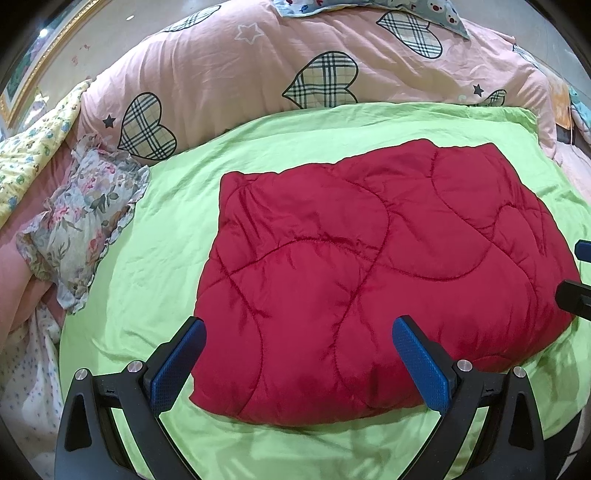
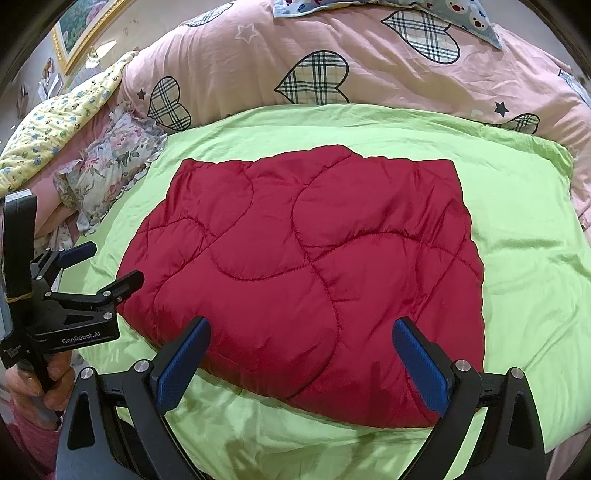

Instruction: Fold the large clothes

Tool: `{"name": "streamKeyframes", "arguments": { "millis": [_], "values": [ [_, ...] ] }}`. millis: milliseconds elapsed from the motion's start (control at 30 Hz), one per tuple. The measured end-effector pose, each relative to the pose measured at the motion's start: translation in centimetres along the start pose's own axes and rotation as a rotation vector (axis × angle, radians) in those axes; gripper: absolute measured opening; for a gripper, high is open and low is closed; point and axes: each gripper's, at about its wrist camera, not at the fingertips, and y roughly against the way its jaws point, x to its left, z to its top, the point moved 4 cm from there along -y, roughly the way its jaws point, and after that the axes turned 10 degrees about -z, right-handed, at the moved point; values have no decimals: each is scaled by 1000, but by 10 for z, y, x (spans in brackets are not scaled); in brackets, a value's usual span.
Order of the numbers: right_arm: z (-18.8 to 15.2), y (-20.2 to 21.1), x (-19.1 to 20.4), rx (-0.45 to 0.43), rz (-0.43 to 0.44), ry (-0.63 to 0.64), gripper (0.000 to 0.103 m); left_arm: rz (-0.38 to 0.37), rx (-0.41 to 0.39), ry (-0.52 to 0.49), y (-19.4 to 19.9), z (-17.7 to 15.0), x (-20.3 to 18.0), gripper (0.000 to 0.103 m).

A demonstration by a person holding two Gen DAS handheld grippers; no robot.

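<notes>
A red quilted padded garment (image 1: 369,273) lies folded into a thick rectangle on a lime green sheet (image 1: 155,266); it also shows in the right wrist view (image 2: 314,277). My left gripper (image 1: 299,328) is open and empty, hovering just above the garment's near left edge. It also appears at the left of the right wrist view (image 2: 110,264), beside the garment's left side. My right gripper (image 2: 301,328) is open and empty above the garment's near edge. Its fingertips (image 1: 576,295) poke in at the right of the left wrist view.
A pink duvet with plaid hearts (image 1: 258,74) is bunched along the far side. A floral frilled pillow (image 1: 81,221) and a yellow flowered quilt (image 1: 33,155) lie to the left. A blue patterned pillow (image 2: 461,14) sits at the far back. A framed picture (image 2: 85,26) hangs far left.
</notes>
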Motion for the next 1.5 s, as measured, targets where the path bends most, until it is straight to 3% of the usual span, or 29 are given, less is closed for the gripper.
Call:
{"name": "streamKeyframes", "arguments": {
  "millis": [1500],
  "values": [
    [6, -14, -4, 6, 6, -37, 99, 22, 13, 33, -15, 6, 13, 102]
  ]
}}
